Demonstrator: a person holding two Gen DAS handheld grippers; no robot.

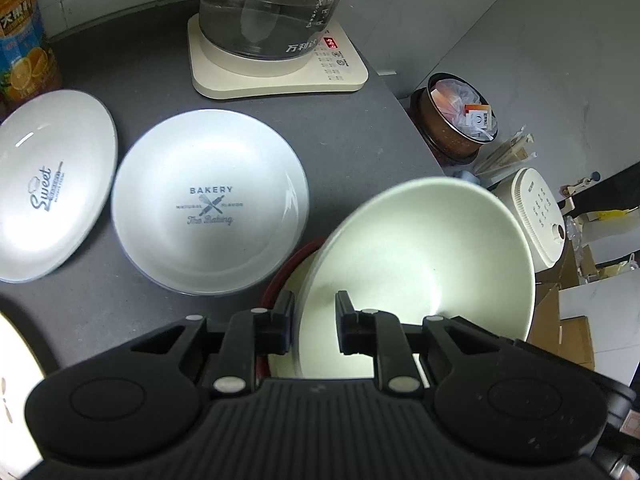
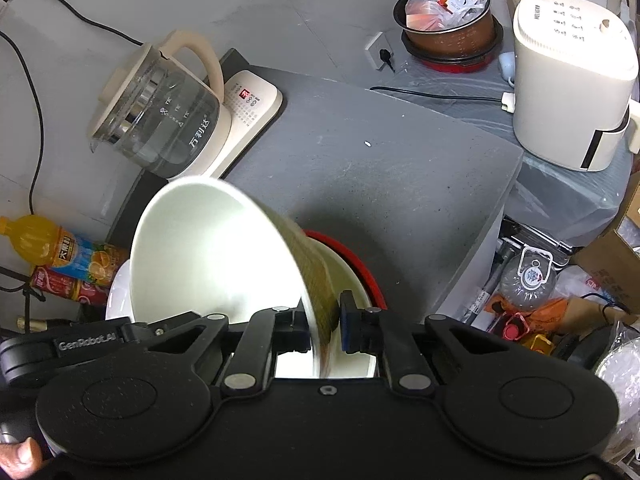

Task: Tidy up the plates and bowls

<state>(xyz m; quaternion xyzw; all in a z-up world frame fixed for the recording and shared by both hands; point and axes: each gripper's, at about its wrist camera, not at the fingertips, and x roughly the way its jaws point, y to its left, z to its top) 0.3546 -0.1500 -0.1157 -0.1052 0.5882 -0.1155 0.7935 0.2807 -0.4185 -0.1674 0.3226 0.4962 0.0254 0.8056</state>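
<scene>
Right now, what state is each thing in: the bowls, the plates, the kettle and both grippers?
Left gripper: shut on white bowl's rim.
Right gripper: shut on same bowl's rim.
White bowl: tilted, lifted above red-rimmed bowl.
Red-rimmed bowl: upright on counter.
Bakery plate: flat, empty.
Sweet plate: flat, empty.
Kettle: on base, holds water.

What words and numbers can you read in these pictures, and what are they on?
"BAKERY": middle plate; the small words beneath are too blurred.
"Sweet": left plate; its small print is unreadable.
"万利达": glass kettle.
Red digits: kettle base, too unclear to read.
"GenRobot.AI": arm of the other tongs, seen in the right view.
Orange drink bottle: label too blurred.
White cooker: buttons too small.
</scene>
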